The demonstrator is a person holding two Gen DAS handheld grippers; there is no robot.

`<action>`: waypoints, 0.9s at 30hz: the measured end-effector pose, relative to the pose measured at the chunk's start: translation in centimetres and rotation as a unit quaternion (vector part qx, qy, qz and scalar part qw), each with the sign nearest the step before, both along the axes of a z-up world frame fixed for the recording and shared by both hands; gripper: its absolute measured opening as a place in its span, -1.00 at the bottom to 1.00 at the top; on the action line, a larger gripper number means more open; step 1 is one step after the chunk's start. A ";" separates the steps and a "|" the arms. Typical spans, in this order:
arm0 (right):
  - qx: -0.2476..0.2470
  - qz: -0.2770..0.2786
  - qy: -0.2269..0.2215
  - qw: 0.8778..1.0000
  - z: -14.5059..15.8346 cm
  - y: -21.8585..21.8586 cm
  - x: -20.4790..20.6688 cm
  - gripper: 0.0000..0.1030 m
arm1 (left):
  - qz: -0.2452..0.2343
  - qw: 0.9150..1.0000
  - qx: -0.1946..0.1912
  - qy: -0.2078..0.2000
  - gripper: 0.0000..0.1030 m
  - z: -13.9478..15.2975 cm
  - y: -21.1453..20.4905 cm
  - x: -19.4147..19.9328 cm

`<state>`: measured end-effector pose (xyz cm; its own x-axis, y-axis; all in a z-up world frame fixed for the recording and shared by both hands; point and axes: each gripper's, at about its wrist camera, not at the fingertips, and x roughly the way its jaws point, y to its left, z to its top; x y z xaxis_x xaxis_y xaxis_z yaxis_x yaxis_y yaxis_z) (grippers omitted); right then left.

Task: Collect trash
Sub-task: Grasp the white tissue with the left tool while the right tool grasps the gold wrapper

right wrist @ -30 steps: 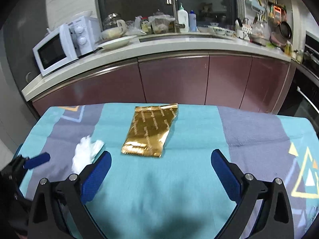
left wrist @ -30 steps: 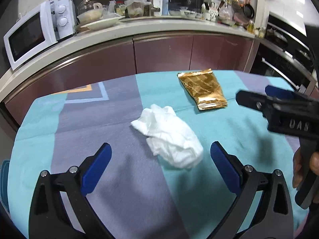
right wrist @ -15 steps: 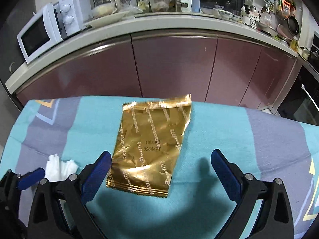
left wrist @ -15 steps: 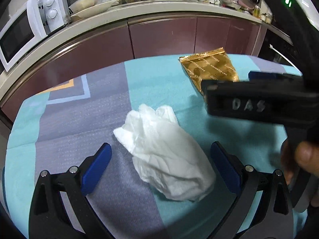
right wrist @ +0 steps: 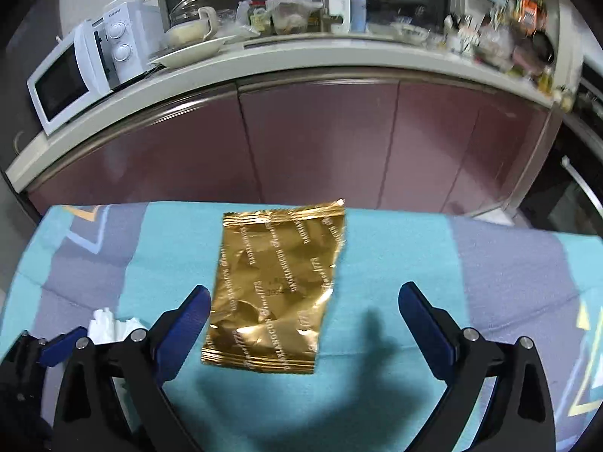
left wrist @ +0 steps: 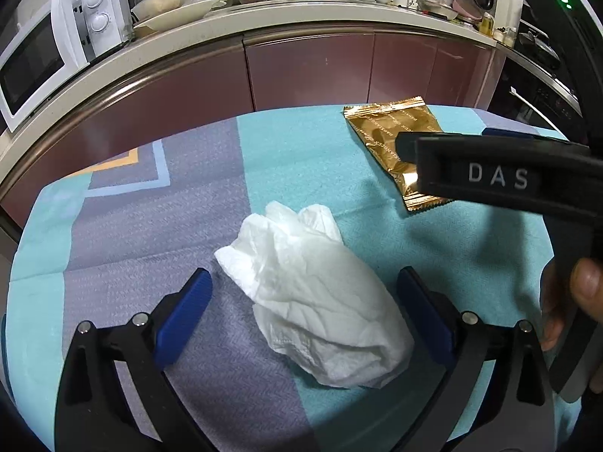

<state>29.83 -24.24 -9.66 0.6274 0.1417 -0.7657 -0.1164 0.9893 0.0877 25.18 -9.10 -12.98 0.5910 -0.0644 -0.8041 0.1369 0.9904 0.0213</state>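
A crumpled white tissue [left wrist: 316,297] lies on the teal and grey tablecloth [left wrist: 150,226], between the open jaws of my left gripper [left wrist: 303,301]. A flat gold foil wrapper [right wrist: 275,282] lies on the cloth farther back, its near end between the open jaws of my right gripper [right wrist: 301,318]. In the left wrist view the wrapper [left wrist: 388,135] is partly hidden by my right gripper [left wrist: 490,173], which hovers over it. In the right wrist view the tissue [right wrist: 109,326] peeks out at the lower left beside my left gripper [right wrist: 49,346].
The table's far edge faces maroon cabinets [right wrist: 320,139]. The counter above holds a white microwave [left wrist: 49,49], plates, bottles and a sink tap. An oven [left wrist: 546,86] stands at the right.
Both grippers have moved forward and lower over the table. The tissue now sits between the left jaws and the wrapper's near end between the right jaws. Both stay open.
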 end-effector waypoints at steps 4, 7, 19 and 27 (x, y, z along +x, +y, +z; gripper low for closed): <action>-0.013 0.032 0.017 0.999 -0.8 1.9 0.7 0.85 | 0.000 1.000 -0.002 0.001 0.88 0.0 0.0 -0.1; -0.033 0.029 0.023 0.999 -1.5 2.7 1.2 0.70 | -0.001 1.000 -0.002 -0.001 0.78 0.0 -0.1 -0.2; -0.013 0.046 0.010 0.999 -1.0 2.1 0.5 -0.37 | -0.026 0.999 -0.020 -0.011 -0.46 0.8 -0.9 -0.8; 0.002 0.047 -0.003 0.999 -0.5 1.4 -0.7 -0.55 | -0.021 0.998 -0.053 -0.011 -0.66 1.2 1.0 -1.4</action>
